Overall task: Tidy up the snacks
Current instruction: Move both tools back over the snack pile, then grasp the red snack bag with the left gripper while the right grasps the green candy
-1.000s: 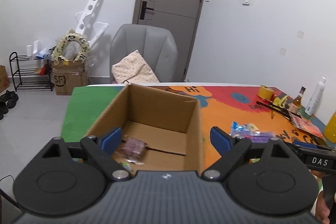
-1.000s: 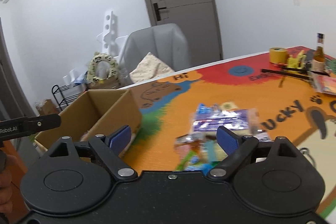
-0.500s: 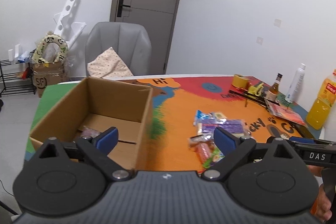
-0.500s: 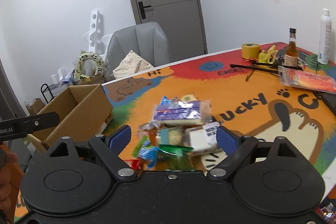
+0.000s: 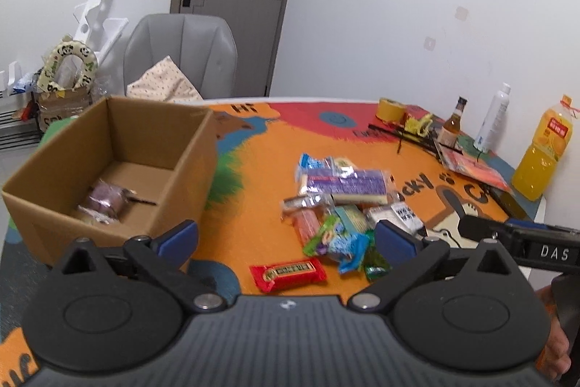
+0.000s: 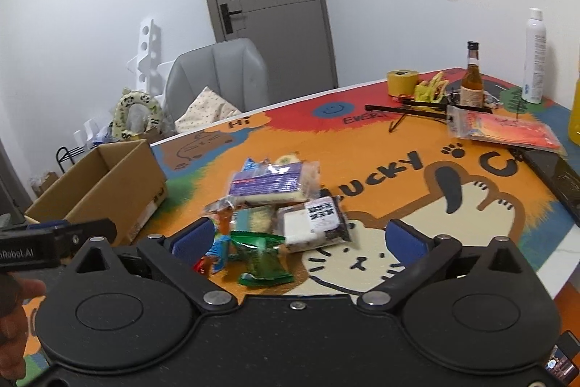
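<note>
My left tool has its two blue pads wide apart, and they have just been opening more. Nothing is between them. It hangs above the bench, over the gap between the cardboard box and the pile of snacks.

My right tool also has its pads wide apart, and they too have just been opening. They hold nothing. The near edge of the pile shows between them, lower down on the bench, but I cannot see the pads touching it.

The snacks lie in a loose heap in the middle of the bench, on the bright orange mat. On top at the back is a long purple packet. Beside it, nearer to me, is a white packet with black print. A green packet sits at the front of the heap. A red bar lies by itself, just beside the heap on the near side.

The box stands open on the left part of the bench, well apart from the heap. One wrapped brown snack is already inside, on the bottom of the box.

At the far right of the bench I see a roll of yellow tape, a small brown bottle, a white spray can and a big bottle of orange drink. A grey chair stands behind the bench.
</note>
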A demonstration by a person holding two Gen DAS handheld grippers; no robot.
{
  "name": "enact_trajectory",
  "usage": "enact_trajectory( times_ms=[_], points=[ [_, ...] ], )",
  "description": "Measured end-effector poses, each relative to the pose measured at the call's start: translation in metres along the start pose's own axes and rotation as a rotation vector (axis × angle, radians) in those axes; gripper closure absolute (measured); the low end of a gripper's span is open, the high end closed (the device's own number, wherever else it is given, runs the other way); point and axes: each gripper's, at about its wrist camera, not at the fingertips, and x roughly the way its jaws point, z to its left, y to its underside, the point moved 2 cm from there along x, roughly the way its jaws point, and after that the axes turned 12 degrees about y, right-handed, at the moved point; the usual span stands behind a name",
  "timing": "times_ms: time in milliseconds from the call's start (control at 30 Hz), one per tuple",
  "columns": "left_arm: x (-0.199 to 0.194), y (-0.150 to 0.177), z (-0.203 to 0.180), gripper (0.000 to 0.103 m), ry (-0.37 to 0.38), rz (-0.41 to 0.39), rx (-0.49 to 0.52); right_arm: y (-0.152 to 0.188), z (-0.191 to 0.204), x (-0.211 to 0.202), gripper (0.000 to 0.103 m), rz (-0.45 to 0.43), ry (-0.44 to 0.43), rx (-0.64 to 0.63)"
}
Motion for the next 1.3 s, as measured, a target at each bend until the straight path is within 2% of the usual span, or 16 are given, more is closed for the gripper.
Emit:
enact_trajectory(
  times_ms=[233, 400, 500, 800, 1033, 1167, 1300],
  points=[
    [0.017, 0.020, -0.005, 0.000, 0.003, 0.046, -0.013, 0.013, -0.006, 0.011, 0.000, 0.016, 0.002, 0.010],
    [0.029, 0.031, -0.005, 0.000, -0.011, 0.057, -0.016, 0.023, -0.007, 0.024, 0.000, 0.043, -0.014, 0.013],
    [0.037, 0.034, -0.003, 0.000, -0.024, 0.051, -0.021, 0.029, -0.007, 0.029, 0.001, 0.028, -0.019, 0.006],
    [0.063, 0.038, 0.002, 0.006, -0.057, 0.072, -0.037, 0.037, -0.002, 0.051, 0.017, 0.043, -0.045, 0.010],
    [0.078, 0.040, 0.003, 0.013, -0.076, 0.083, -0.046, 0.041, 0.013, 0.064, 0.039, 0.068, -0.081, -0.018],
    [0.086, 0.043, 0.006, 0.017, -0.097, 0.095, -0.071, 0.042, 0.020, 0.068, 0.044, 0.081, -0.099, -0.029],
    [0.090, 0.044, 0.005, 0.020, -0.131, 0.082, -0.042, 0.042, 0.024, 0.073, 0.046, 0.098, -0.113, -0.033]
  ],
)
